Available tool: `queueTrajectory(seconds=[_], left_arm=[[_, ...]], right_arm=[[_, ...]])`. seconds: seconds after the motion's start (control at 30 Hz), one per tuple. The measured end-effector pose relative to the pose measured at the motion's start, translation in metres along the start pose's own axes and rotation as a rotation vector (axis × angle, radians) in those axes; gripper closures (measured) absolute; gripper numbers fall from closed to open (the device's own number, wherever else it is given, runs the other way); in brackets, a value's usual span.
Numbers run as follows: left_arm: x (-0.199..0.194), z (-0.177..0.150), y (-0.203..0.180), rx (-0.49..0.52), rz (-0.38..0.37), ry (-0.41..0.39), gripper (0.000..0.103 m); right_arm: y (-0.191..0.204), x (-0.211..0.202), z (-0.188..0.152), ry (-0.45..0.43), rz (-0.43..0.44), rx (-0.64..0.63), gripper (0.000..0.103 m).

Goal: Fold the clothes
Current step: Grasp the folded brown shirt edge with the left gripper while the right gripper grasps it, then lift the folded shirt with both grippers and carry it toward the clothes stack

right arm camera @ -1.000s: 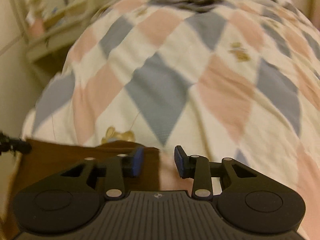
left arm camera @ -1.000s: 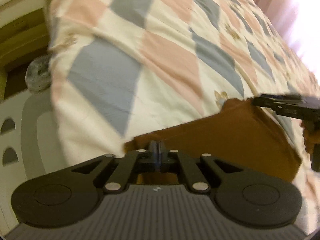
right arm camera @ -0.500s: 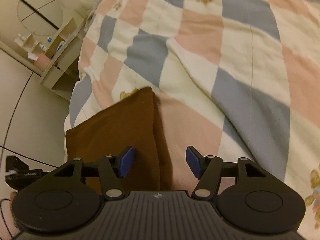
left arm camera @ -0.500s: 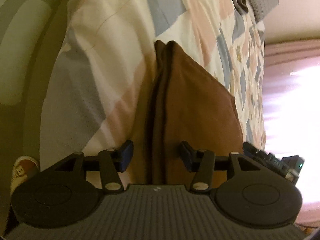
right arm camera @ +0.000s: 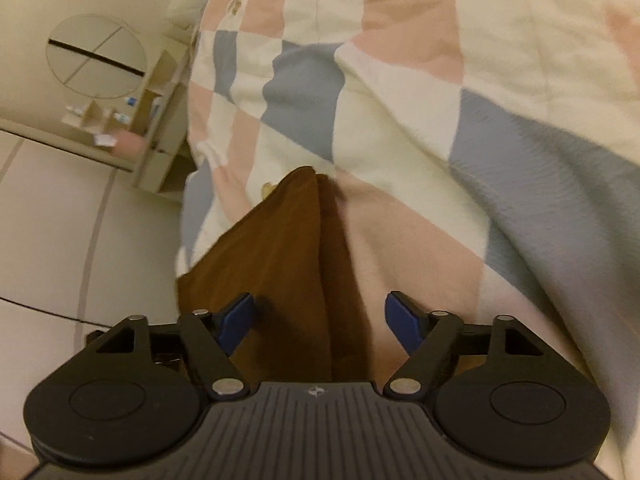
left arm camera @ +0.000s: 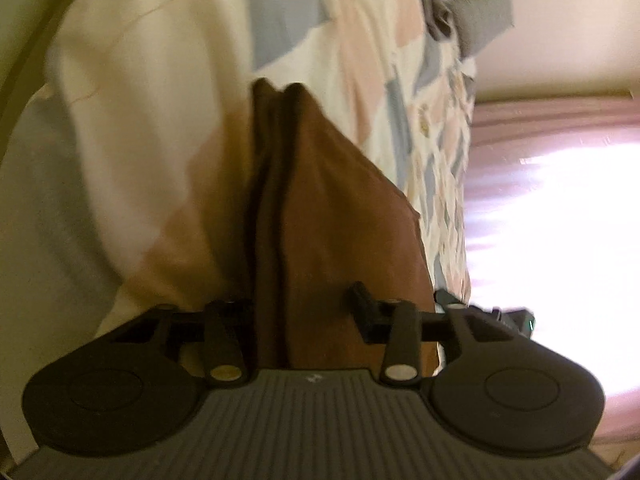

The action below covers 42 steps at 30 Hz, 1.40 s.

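A folded brown garment (left arm camera: 344, 216) lies flat on a checked quilt (left arm camera: 160, 92) of cream, pink and grey-blue patches. My left gripper (left arm camera: 304, 316) stands open, its fingers on either side of the garment's layered folded edge at one end. The same brown garment (right arm camera: 272, 264) fills the lower middle of the right wrist view. My right gripper (right arm camera: 320, 320) is open wide astride its folded edge at the other end, blue pads (right arm camera: 240, 318) apart from the cloth. A bit of the right gripper (left arm camera: 516, 318) peeks in at the left view's right side.
Grey clothes (left arm camera: 444, 4) lie heaped at the far end of the bed. A bedside shelf unit (right arm camera: 156, 120) and a round mirror (right arm camera: 96, 56) stand beside the bed over pale floor (right arm camera: 60, 240). Pink curtains (left arm camera: 560, 140) glow with daylight.
A second ago the left gripper was shut at the brown garment's edge; it has since opened. Both grippers swung round to the garment's ends and the right jaws widened.
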<state>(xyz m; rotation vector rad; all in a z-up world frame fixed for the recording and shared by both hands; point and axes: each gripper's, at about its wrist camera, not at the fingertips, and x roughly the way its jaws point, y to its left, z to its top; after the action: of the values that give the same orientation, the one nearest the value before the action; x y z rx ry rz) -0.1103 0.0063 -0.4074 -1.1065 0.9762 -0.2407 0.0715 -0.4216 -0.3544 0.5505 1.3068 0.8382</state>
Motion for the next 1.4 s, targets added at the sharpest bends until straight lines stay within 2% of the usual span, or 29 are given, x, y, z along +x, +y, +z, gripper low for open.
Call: queueTrajectory(seconds=[0.13, 0.27, 0.33, 0.37, 0.43, 0.5, 0.57, 0.63, 0.67, 0.73, 0.77, 0.87, 1.0, 1.1, 1.17, 1.27, 1.4], left_arm=[[-0.002, 0.001, -0.004, 0.050, 0.032, 0.014, 0.079], [0.003, 0.004, -0.004, 0.039, 0.042, 0.028, 0.079], [0.003, 0.007, -0.003, 0.023, 0.043, 0.034, 0.082], [0.001, 0.009, -0.003, 0.025, 0.044, 0.041, 0.084], [-0.002, 0.015, -0.010, 0.053, 0.044, 0.083, 0.087], [-0.006, 0.021, -0.016, 0.081, 0.043, 0.126, 0.087], [-0.003, 0.029, -0.022, 0.115, 0.049, 0.186, 0.087], [0.009, 0.038, -0.024, 0.147, 0.067, 0.252, 0.085], [0.016, 0.043, -0.021, 0.152, 0.074, 0.277, 0.085], [0.032, 0.053, -0.016, 0.123, 0.080, 0.319, 0.087], [0.036, 0.058, -0.019, 0.130, 0.086, 0.335, 0.088], [0.042, 0.066, -0.051, 0.272, 0.130, 0.398, 0.090], [0.057, 0.071, -0.110, 0.475, 0.160, 0.523, 0.090], [0.078, 0.066, -0.160, 0.630, 0.139, 0.638, 0.090], [0.103, 0.049, -0.198, 0.755, 0.099, 0.729, 0.090], [0.128, -0.019, -0.227, 0.914, 0.036, 0.902, 0.090], [0.167, -0.144, -0.267, 1.093, -0.045, 1.146, 0.090]], right_arm=[[-0.008, 0.020, 0.016, 0.084, 0.067, 0.029, 0.023], [0.001, 0.050, 0.024, 0.200, 0.116, -0.009, 0.027], [0.008, 0.064, 0.021, 0.235, 0.120, -0.022, 0.048], [0.011, 0.068, 0.018, 0.244, 0.121, -0.010, 0.054], [0.016, 0.062, 0.006, 0.224, 0.120, 0.046, 0.063], [0.024, 0.046, -0.013, 0.182, 0.140, 0.086, 0.064], [0.031, 0.031, -0.034, 0.138, 0.119, 0.102, 0.063], [0.028, 0.024, -0.054, 0.079, 0.056, 0.127, 0.053], [0.021, 0.024, -0.059, 0.049, 0.037, 0.151, 0.052], [0.006, 0.027, -0.063, -0.005, 0.063, 0.225, 0.058], [0.007, 0.027, -0.067, -0.035, 0.065, 0.242, 0.061], [0.020, 0.019, -0.082, -0.127, 0.052, 0.259, 0.067], [0.038, -0.008, -0.135, -0.302, 0.042, 0.392, 0.068], [0.048, -0.032, -0.201, -0.498, 0.060, 0.551, 0.068], [0.057, -0.046, -0.259, -0.666, 0.089, 0.681, 0.068], [0.075, -0.059, -0.348, -0.911, 0.097, 0.849, 0.068], [0.117, -0.061, -0.467, -1.228, 0.046, 1.072, 0.068]])
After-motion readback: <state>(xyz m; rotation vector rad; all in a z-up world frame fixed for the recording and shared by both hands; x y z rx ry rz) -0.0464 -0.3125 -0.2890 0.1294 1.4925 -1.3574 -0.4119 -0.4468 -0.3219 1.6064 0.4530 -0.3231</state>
